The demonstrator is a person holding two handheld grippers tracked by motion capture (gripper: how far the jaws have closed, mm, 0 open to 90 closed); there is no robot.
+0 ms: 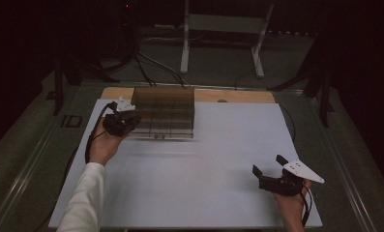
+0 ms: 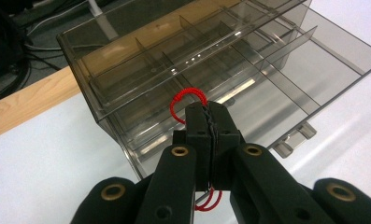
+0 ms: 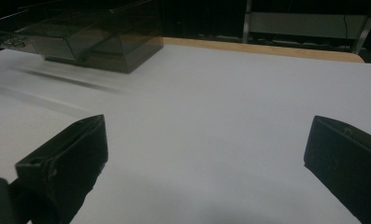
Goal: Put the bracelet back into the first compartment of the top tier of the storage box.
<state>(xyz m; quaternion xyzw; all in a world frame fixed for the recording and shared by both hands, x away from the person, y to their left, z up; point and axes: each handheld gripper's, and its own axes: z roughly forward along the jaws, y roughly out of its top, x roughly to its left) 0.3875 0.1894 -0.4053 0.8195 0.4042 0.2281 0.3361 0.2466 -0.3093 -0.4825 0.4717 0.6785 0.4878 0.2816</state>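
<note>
Red elastic band [image 2: 188, 100] is pinched in the left gripper [image 2: 206, 116] jaws, just above the smoky plastic organizer [image 2: 127, 79]; release it directly over one compartment. Right gripper [image 1: 269, 170] jaws wait wide.

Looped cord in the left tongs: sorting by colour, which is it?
Red cord, clearest in the left gripper view.

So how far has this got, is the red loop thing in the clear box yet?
Not yet. Done: the left hand-held gripper has shut on the red elastic loop and carries it beside the smoky clear divided box, whose drawer looks pulled out. In hand: holding the loop at the box's edge. Left: probably dropping it into a compartment. The right hand-held gripper waits open over the white table.
</note>
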